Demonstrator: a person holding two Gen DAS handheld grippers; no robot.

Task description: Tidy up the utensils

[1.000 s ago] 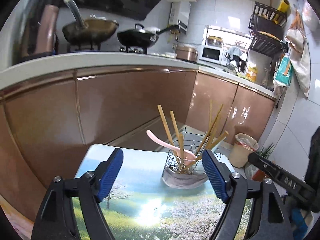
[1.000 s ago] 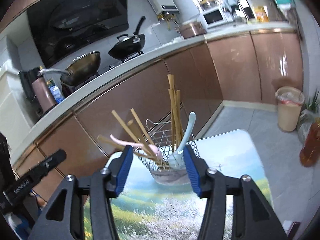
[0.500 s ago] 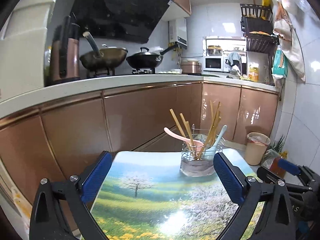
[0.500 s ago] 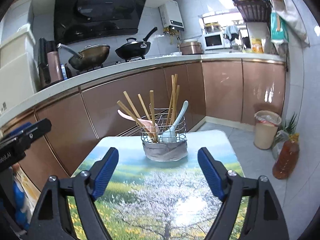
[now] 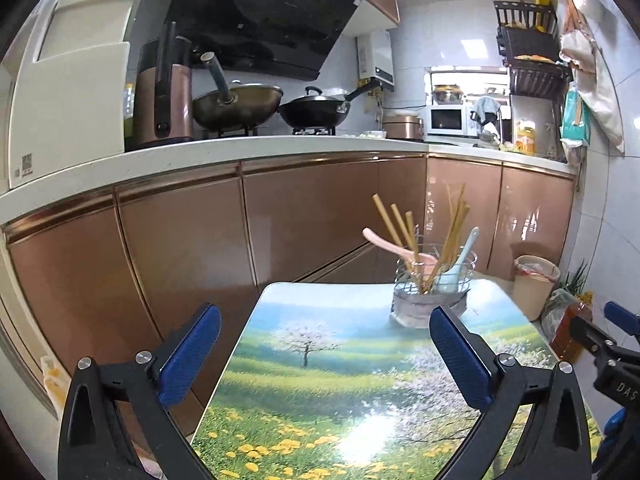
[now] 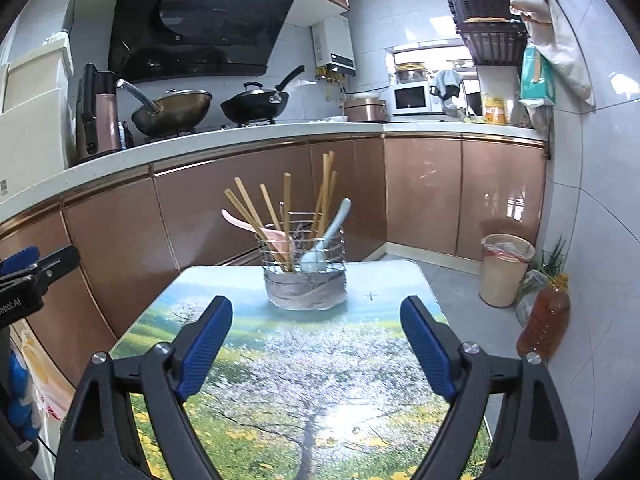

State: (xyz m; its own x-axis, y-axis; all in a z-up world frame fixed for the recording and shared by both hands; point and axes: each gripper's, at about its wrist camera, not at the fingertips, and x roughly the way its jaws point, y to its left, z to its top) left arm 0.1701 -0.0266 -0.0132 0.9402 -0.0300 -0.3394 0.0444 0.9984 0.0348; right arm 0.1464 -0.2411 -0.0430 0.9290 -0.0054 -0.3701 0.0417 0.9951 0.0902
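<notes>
A wire utensil holder (image 6: 305, 276) stands at the far end of the small table (image 6: 360, 344) with the tree-and-meadow picture. It holds several wooden chopsticks (image 6: 285, 216), a pink spoon (image 6: 256, 229) and a pale blue spoon (image 6: 326, 240). It also shows in the left wrist view (image 5: 434, 298), far right of centre. My right gripper (image 6: 316, 354) is open and empty, well short of the holder. My left gripper (image 5: 326, 360) is open and empty, over the table's left part.
Brown kitchen cabinets (image 6: 240, 208) run behind the table, with woks (image 6: 176, 110) on the counter. A lined bin (image 6: 505, 268) and an oil bottle (image 6: 544, 318) stand on the floor at the right. The table's left edge (image 5: 232, 352) drops to the floor.
Both grippers have drawn back from the holder and risen. The holder now looks smaller and farther away. Both jaws have opened wider.
</notes>
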